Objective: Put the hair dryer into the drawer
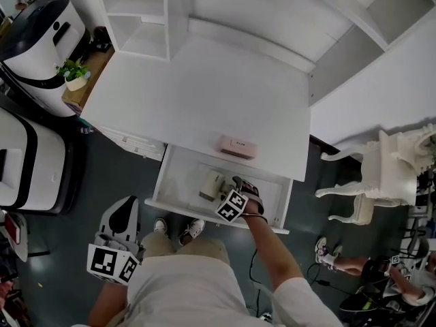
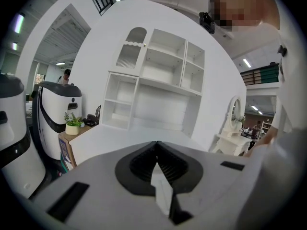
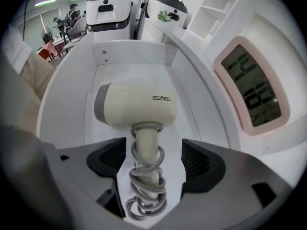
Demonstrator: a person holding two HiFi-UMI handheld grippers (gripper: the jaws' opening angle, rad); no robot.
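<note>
Head view: a white desk [image 1: 204,94] is seen from above, with a pink clock [image 1: 236,146] set at its front edge. Below that edge the drawer [image 1: 178,182] is pulled open, and the cream hair dryer [image 1: 211,184] is seen inside it. The right gripper [image 1: 231,193] is lowered into the drawer just beside the dryer; contact cannot be judged from this height. The left gripper [image 1: 122,213] is held low, outside the drawer and well apart from it.

Left gripper view: the jaws are seen closed together with nothing between them, and are directed level towards the shelf unit [image 2: 158,80] on the desk.

Right gripper view: the dryer is shown lying on its side on the drawer floor. The handle, wound with a grey cord [image 3: 146,186], lies between the widely parted jaws. Neither pad presses on it.
</note>
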